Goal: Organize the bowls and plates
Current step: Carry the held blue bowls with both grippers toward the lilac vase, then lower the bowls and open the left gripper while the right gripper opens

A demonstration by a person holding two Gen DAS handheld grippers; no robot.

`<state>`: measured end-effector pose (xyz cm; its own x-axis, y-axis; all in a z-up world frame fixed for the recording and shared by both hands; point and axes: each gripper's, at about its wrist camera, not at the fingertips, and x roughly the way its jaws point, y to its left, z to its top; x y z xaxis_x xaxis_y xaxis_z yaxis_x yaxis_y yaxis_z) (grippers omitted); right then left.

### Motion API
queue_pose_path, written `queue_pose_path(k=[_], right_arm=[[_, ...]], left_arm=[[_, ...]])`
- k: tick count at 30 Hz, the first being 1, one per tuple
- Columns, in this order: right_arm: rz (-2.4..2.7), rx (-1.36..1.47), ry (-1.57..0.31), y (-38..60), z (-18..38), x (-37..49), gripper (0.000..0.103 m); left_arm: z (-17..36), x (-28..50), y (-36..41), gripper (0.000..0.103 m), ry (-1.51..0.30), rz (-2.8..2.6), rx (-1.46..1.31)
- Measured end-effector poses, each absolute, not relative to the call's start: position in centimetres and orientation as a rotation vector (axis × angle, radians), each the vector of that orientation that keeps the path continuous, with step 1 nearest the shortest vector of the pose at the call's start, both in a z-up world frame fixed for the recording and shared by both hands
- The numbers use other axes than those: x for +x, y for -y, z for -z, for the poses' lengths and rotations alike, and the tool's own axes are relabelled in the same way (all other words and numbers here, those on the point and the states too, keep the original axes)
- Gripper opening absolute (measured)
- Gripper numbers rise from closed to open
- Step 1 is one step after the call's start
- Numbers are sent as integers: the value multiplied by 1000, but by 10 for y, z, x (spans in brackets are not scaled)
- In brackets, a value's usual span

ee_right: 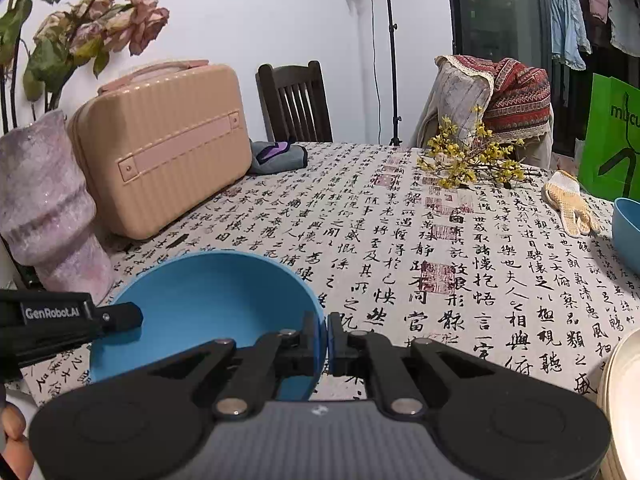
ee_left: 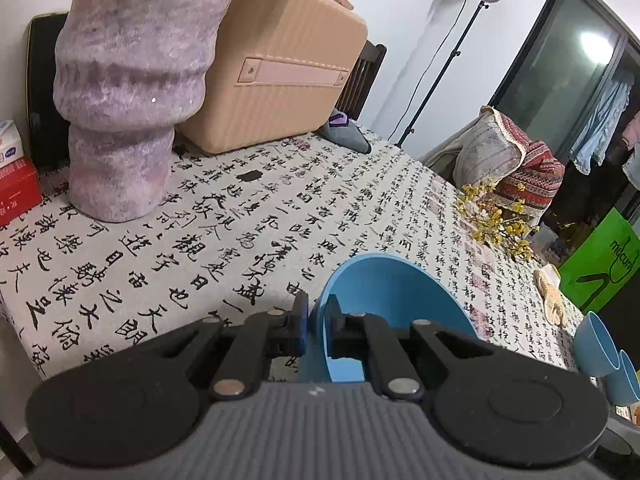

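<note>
A blue bowl sits low over the calligraphy tablecloth, gripped from both sides. My left gripper is shut on its left rim. In the right wrist view the same blue bowl has my right gripper shut on its right rim, and the left gripper reaches in over the opposite rim. Two more blue bowls lean together at the table's right edge; one blue bowl shows there in the right wrist view. Cream plates are stacked at the lower right.
A purple vase and a beige case stand at the back left, with a red box beside them. Yellow flower sprigs, a knitted glove and a green bag lie far right. Chairs stand behind the table.
</note>
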<state>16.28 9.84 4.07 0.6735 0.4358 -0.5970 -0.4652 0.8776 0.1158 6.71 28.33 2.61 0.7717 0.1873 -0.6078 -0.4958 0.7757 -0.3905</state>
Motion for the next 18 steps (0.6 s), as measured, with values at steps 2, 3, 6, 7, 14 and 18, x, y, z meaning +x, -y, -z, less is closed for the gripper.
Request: queue_pose_path(k=[2, 3, 6, 7, 14, 18], right_arm=[[-509, -53, -664, -100, -38, 163, 5], [-509, -54, -666, -101, -37, 164, 5], [-509, -60, -656, -102, -37, 162, 4], [-508, -65, -655, -102, -37, 162, 5], [-537, -39, -670, -101, -36, 163, 11], [-543, -14, -660, -96, -35, 162, 12]], left_arm=[[-23, 68, -285, 8, -588, -400, -573], [-22, 69, -285, 8, -587, -401, -572], [-20, 69, -285, 8, -587, -400, -568], [-20, 69, -285, 8, -588, -399, -565], [-20, 69, -285, 9, -609, -395, -553], [-24, 68, -284, 33, -600, -389, -532]])
